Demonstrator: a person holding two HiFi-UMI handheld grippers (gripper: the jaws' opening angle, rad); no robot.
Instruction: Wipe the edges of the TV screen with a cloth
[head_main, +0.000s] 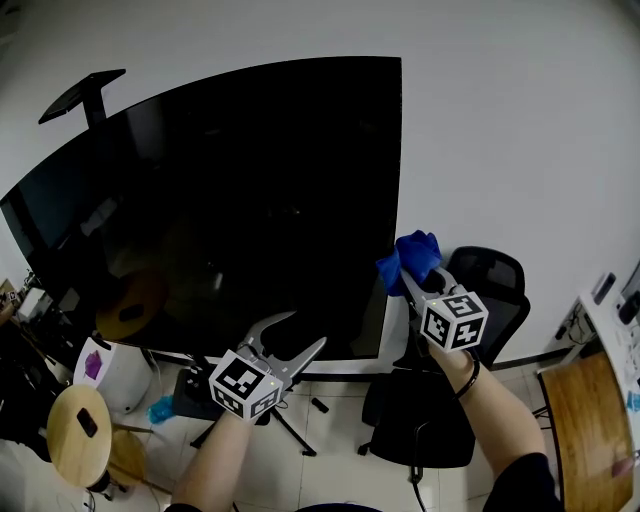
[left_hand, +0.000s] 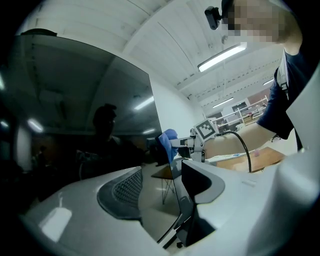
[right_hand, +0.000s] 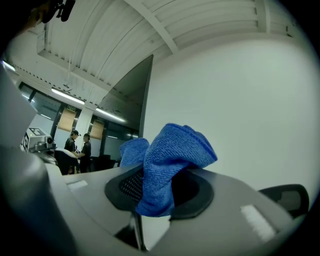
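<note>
The big black TV screen fills the middle of the head view, its right edge running down against the white wall. My right gripper is shut on a bunched blue cloth, held against the lower part of that edge. In the right gripper view the cloth bulges out between the pads, with the TV edge just behind. My left gripper stands open and empty in front of the screen's bottom border. From the left gripper view the cloth shows beyond the jaws.
A black office chair stands right of the TV, below the cloth. The TV stand's legs spread over the floor. A round wooden stool is at lower left, a wooden table at right. Two people stand far off.
</note>
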